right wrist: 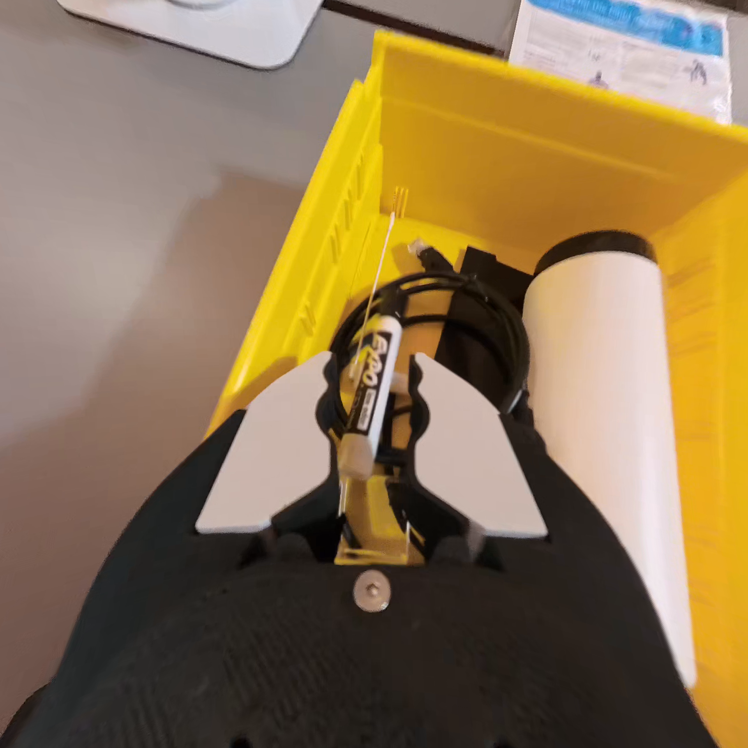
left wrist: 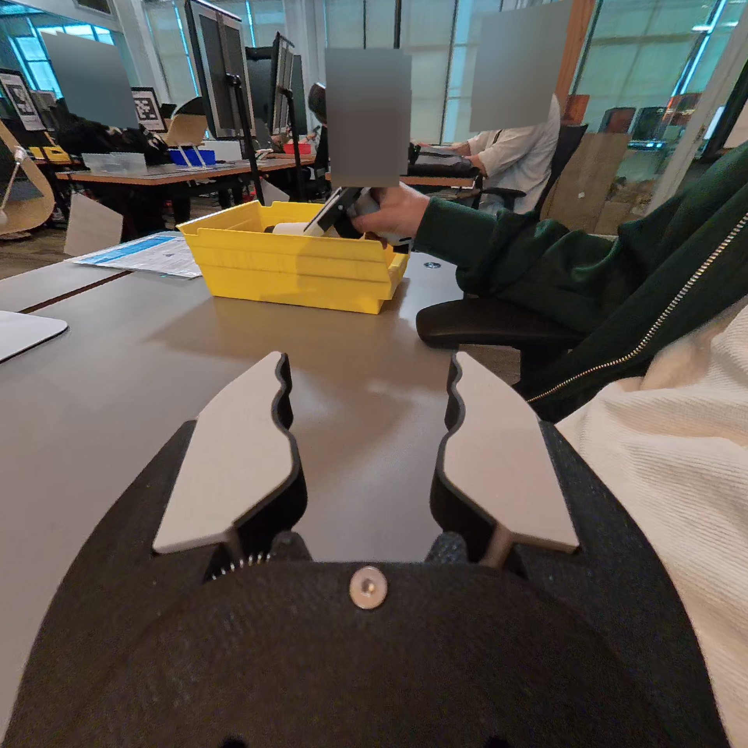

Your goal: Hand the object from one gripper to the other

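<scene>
A white dry-erase marker (right wrist: 374, 384) with a black label and grey end cap lies in the yellow bin (right wrist: 526, 162) on a coil of black cable (right wrist: 485, 315). My right gripper (right wrist: 370, 358) reaches down into the bin, its jaws partly open on either side of the marker, with small gaps showing on both sides. In the left wrist view, the right gripper (left wrist: 324, 220) is held by a hand (left wrist: 392, 214) over the bin (left wrist: 283, 275). My left gripper (left wrist: 369, 360) is open and empty, low over the grey table (left wrist: 162, 364), well short of the bin.
A white cylinder with a black cap (right wrist: 599, 404) lies along the bin's right side, also seen in the left wrist view (left wrist: 289, 228). A printed sheet (left wrist: 141, 255) lies beyond the bin. A white flat base (left wrist: 24, 332) sits left. A black chair armrest (left wrist: 485, 324) is at the right. The grippers' ends are close to 35 cm from one another.
</scene>
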